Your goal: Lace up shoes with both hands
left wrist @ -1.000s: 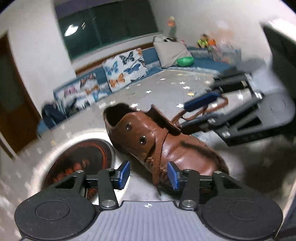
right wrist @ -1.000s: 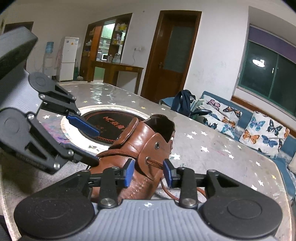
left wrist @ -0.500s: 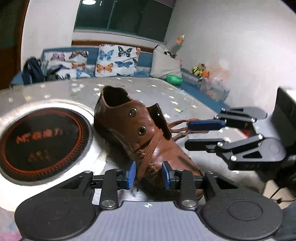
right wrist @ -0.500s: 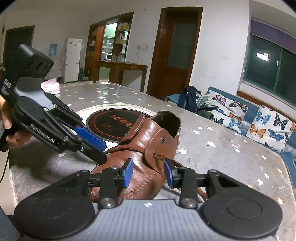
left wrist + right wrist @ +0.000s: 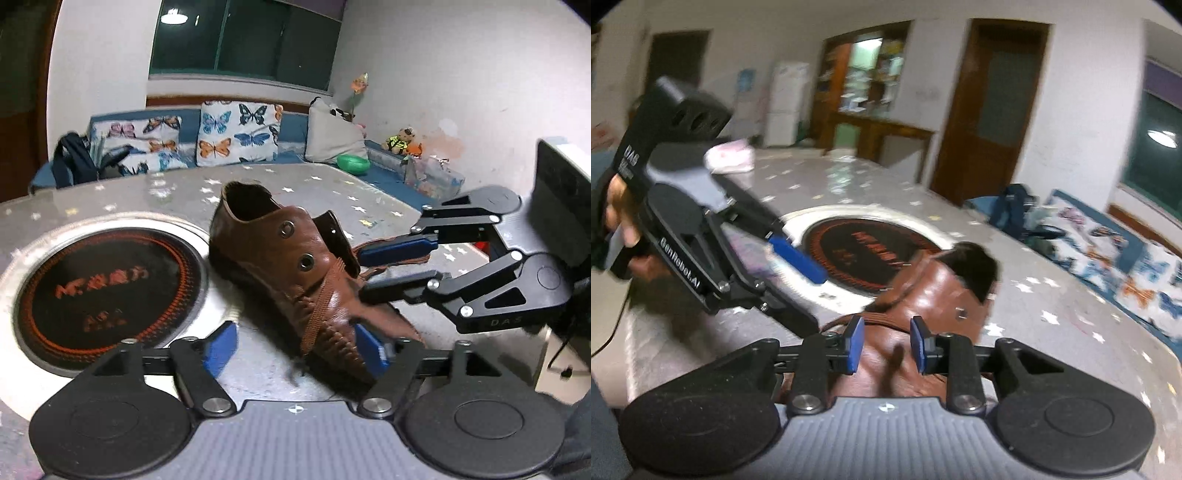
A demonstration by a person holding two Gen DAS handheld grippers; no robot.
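Note:
A brown leather shoe [image 5: 280,254] lies on the star-patterned table, its opening toward the sofa; it also shows in the right wrist view [image 5: 938,295]. A brown lace [image 5: 319,314] runs down its front. My left gripper [image 5: 295,350] is open, its blue pads either side of the lace and the shoe's toe. My right gripper [image 5: 884,345] is open just over the shoe's front, with nothing between its pads; in the left wrist view [image 5: 397,266] it sits at the shoe's far side by the loose lace loops.
A round black and red inset [image 5: 99,291] sits in the table left of the shoe. A sofa with butterfly cushions [image 5: 236,134] runs behind the table. A pink cloth [image 5: 729,160] lies at the table's far end. The table edge [image 5: 480,362] is at the right.
My left gripper has opened wide, from nearly closed around the lace. My right gripper has moved forward over the shoe's front. Both views are blurred by motion.

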